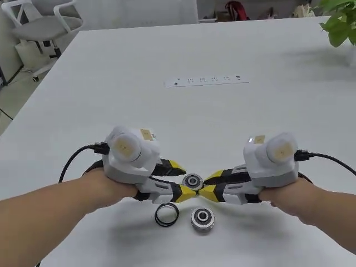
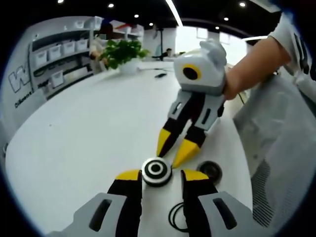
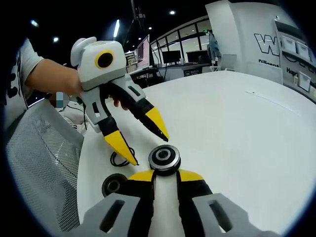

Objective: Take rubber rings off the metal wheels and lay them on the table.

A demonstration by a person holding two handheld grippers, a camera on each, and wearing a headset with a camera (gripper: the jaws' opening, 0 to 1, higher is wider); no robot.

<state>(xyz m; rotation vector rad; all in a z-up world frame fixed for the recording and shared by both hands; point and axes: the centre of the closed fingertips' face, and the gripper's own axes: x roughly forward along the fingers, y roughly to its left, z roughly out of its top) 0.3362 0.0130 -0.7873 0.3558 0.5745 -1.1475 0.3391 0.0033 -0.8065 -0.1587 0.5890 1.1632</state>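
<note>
Rubber rings (image 1: pixel 167 214) lie on the worktop (image 1: pixel 167 111) beside a metal wheel (image 1: pixel 202 218). A second wheel (image 1: pixel 193 181) sits between the parted left claw (image 2: pixel 162 176). The right claw (image 3: pixel 166 176) is nearly together, grip unclear.

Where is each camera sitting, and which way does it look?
Head view: on the person's head, looking forward and down at the white table; both forearms, left gripper and right gripper show.
Left gripper view: rides the left gripper, facing the right gripper and the arm holding it.
Right gripper view: rides the right gripper, facing the left gripper and its hand.
Shared by all: the small round metal wheel between the jaw tips.
</note>
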